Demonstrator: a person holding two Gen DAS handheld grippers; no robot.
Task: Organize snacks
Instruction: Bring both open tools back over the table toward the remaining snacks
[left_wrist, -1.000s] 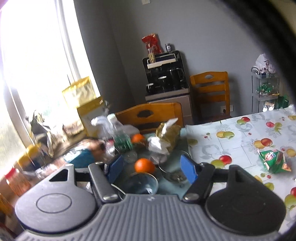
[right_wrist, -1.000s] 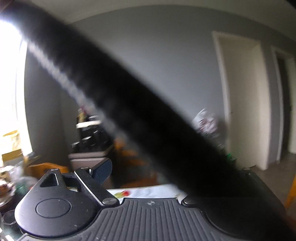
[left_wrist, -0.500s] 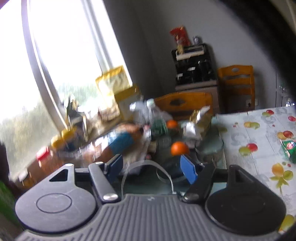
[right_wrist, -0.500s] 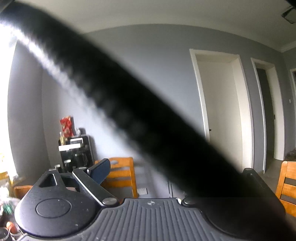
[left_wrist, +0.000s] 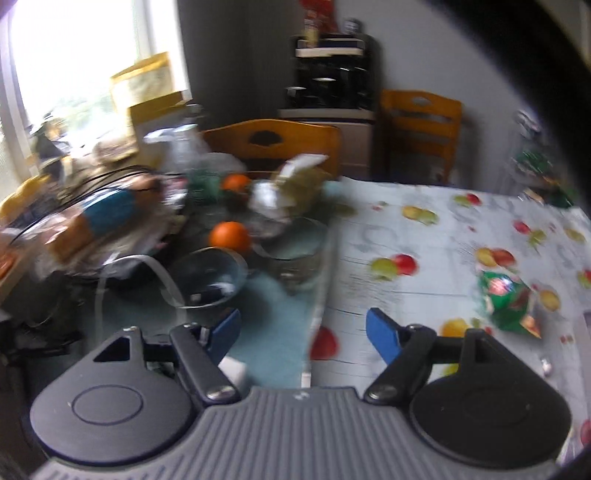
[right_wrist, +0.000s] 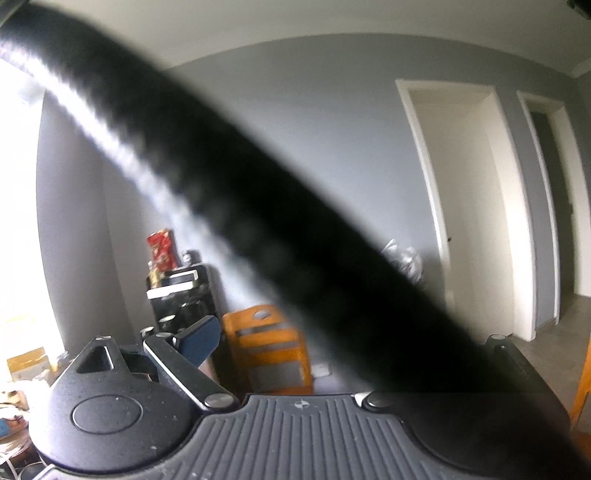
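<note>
The left tongs hang tilted down over the near edge of the tabletop, spread wide with nothing between their blue pads; they have just been opening further, which I'd take as getting ready for a grab. The likeliest target is the green snack pack, lying alone on the fruit-print cloth, off to the right of the tongs and not yet lined up with them. It sits well apart from the clutter on the left, where a glass bowl, an orange, a crumpled bag and a wire basket crowd together, so I'd guess it is the stray that needs gathering in.

The right tongs point level across the room, away from the table; a thick black cable crosses the lens and hides one finger, so I cannot tell how wide they stand. They seem parked out of the way
</note>
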